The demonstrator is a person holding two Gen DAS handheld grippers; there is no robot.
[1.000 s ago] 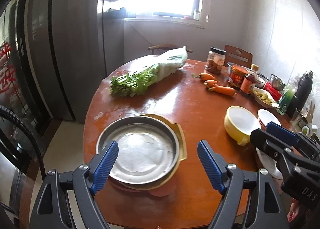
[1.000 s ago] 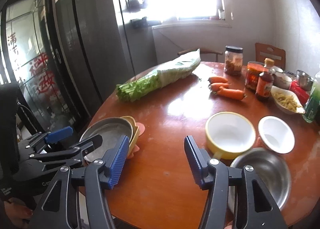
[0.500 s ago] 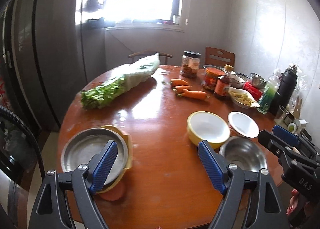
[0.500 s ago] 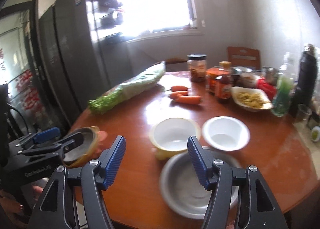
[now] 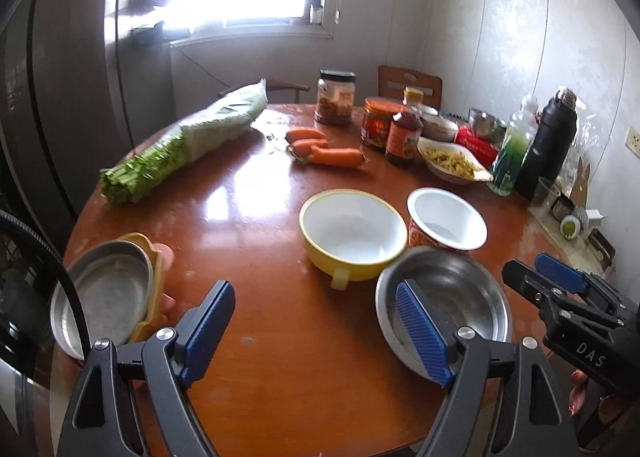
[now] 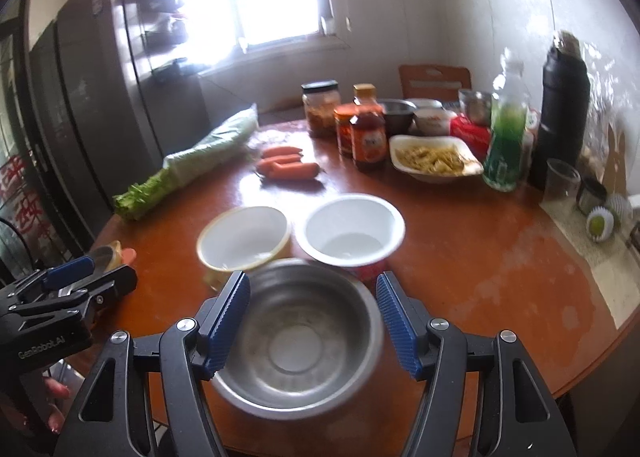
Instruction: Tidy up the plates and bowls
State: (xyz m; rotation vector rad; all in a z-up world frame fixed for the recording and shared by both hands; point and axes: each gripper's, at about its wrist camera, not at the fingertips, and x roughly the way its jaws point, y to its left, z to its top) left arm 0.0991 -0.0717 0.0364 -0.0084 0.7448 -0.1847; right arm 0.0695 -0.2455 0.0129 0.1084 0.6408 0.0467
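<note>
The step in hand looks like the approach to the bowls. The right gripper [image 6: 312,321] hangs over the steel bowl [image 6: 298,341] at the near edge of the round surface [image 6: 480,257], its jaws having just been opening; they straddle the bowl, pads clear of its rim. The left gripper [image 5: 316,333] stands wide with nothing between its jaws, above bare wood. Just behind the steel bowl sit the yellow bowl [image 5: 352,233] and the white bowl [image 5: 446,219], side by side. The stacked plates [image 5: 106,293] (steel on yellow) lie well apart at the left edge. Next, I judge, the right gripper must sink and pinch the steel bowl's rim.
</note>
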